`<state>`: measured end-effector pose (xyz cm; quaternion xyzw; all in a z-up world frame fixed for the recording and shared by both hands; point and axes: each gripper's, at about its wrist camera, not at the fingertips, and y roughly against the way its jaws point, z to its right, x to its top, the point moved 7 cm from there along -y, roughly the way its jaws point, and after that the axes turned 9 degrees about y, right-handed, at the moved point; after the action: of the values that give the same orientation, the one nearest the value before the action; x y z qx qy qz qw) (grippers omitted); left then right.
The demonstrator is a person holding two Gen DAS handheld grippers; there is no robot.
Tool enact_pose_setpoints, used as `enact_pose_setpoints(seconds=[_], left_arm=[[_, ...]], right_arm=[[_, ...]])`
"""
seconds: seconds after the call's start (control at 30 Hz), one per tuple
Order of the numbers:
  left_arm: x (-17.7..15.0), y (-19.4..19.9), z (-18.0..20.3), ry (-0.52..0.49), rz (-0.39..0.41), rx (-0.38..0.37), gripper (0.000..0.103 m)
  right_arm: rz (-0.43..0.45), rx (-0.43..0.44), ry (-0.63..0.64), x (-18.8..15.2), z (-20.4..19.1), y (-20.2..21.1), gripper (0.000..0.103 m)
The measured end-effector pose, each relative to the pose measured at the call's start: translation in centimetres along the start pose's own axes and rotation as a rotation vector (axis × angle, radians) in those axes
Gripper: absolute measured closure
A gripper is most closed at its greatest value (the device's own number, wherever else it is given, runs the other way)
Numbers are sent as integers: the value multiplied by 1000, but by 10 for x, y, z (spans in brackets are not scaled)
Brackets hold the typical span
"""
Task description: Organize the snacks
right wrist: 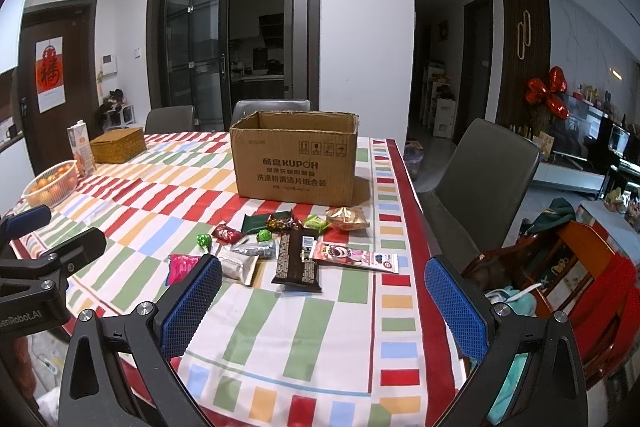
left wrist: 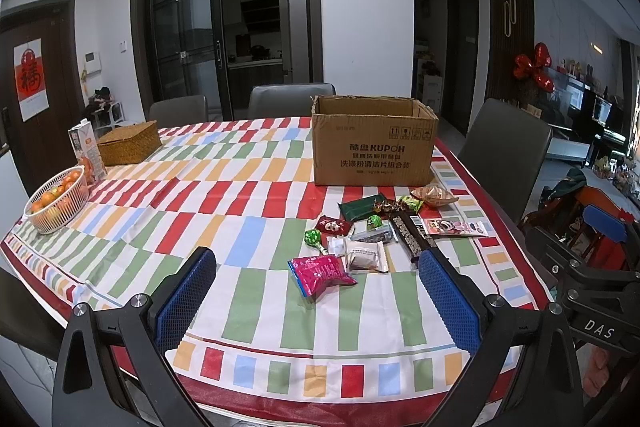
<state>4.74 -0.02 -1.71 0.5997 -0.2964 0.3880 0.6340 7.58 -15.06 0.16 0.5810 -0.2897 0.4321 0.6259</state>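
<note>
a: snacks (left wrist: 372, 235) lie in a loose heap on the counter (left wrist: 240, 187), right of centre in the left wrist view, just below the open cardboard box (left wrist: 374, 143).

b: which packets show?

a: pink packet (left wrist: 320, 273) nearest the lens, white packet (left wrist: 366, 255) touching it, dark chocolate bar (right wrist: 298, 261) at centre of the right wrist view, with a bear-printed wrapper (right wrist: 356, 256) just right of it.

b: and the tools?

a: left gripper (left wrist: 318, 303) has its jaws spread wide, nothing between them. right gripper (right wrist: 324, 301) is the same, released and empty, low in its frame.

b: anything at the left edge?

a: fruit basket (left wrist: 56, 201), juice carton (left wrist: 86, 151) and wicker box (left wrist: 130, 142), well apart from the heap.
</note>
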Motion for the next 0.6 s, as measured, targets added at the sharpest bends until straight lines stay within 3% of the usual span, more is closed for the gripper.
enact_pose_setpoints(seconds=[0.33, 0.6], left_arm=[[-2, -1, -1, -9, -1, 2, 0], [-12, -21, -11, -60, -19, 6, 0]], right_arm=[[-7, 11, 17, -2, -8, -2, 0], [-33, 46, 83, -7, -23, -26, 0]])
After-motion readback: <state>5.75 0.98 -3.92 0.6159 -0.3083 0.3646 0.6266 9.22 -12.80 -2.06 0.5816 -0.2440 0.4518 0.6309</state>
